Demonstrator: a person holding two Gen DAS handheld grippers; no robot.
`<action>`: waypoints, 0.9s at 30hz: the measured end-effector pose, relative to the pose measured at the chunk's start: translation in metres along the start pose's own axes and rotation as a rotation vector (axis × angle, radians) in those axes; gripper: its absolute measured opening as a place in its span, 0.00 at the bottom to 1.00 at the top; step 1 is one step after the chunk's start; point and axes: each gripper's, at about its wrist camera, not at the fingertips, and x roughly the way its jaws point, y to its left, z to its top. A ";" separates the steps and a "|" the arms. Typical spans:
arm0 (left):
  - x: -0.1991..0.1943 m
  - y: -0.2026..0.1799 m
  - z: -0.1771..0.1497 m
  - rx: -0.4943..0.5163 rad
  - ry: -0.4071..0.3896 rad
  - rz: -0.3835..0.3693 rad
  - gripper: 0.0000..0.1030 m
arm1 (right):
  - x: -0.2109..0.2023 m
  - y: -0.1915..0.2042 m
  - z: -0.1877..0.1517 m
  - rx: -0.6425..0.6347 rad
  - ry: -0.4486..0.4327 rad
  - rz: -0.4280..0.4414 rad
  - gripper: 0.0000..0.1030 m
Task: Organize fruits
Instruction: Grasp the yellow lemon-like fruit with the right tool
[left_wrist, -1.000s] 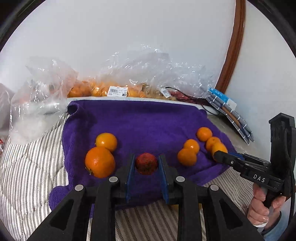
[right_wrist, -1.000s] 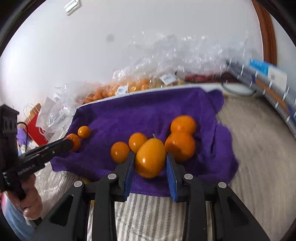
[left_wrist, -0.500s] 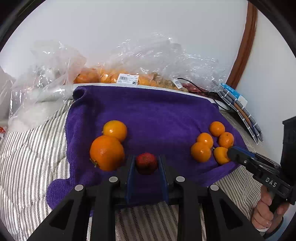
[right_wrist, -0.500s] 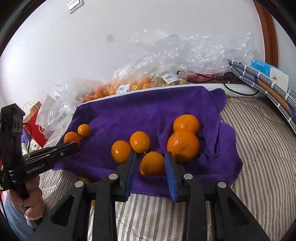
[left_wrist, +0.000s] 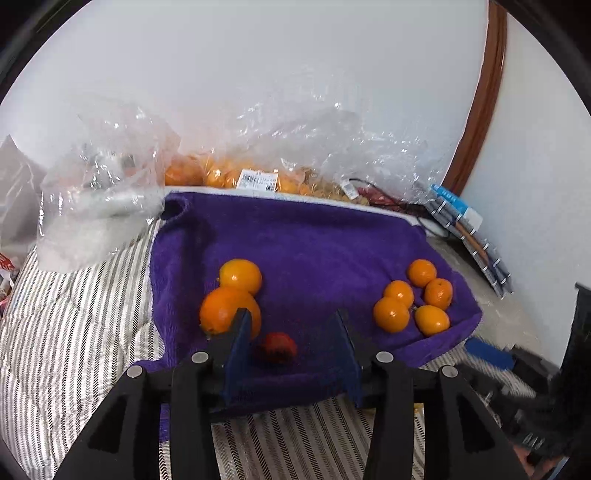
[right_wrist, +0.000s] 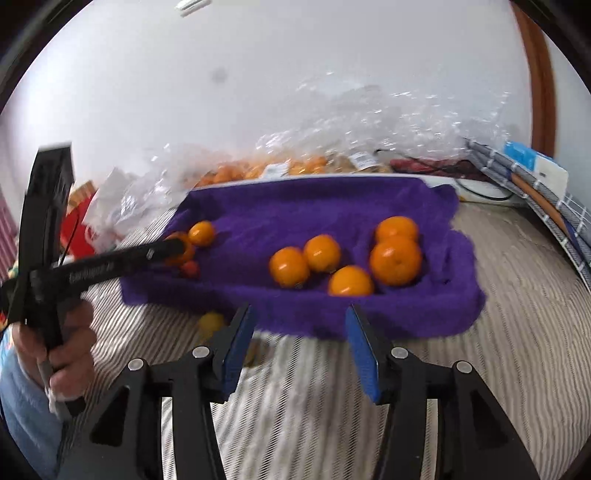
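Purple towel (left_wrist: 314, 251) spread over the striped bed (left_wrist: 74, 332) serves as the sorting ground, and the fruit on it lies in separate groups by kind. Two big oranges (left_wrist: 229, 310) sit touching at the towel's left side, with the small red fruit (left_wrist: 277, 347) just beside them; five small tangerines (left_wrist: 413, 299) cluster at the towel's right side. The left hand-held gripper (left_wrist: 291, 350) stands wide open around the red fruit, gripping nothing, apparently so it can rest there. The right hand-held gripper (right_wrist: 299, 343) is also spread wide and empty, off the towel's near edge.
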 end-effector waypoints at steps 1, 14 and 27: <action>-0.004 0.001 0.000 -0.001 -0.009 -0.003 0.42 | 0.001 0.004 -0.002 -0.007 0.011 0.004 0.50; -0.014 0.010 0.004 -0.012 -0.035 -0.022 0.43 | 0.030 0.049 -0.010 -0.102 0.148 -0.028 0.43; -0.009 -0.001 0.001 0.050 -0.035 -0.012 0.43 | 0.019 0.042 -0.013 -0.087 0.124 -0.030 0.28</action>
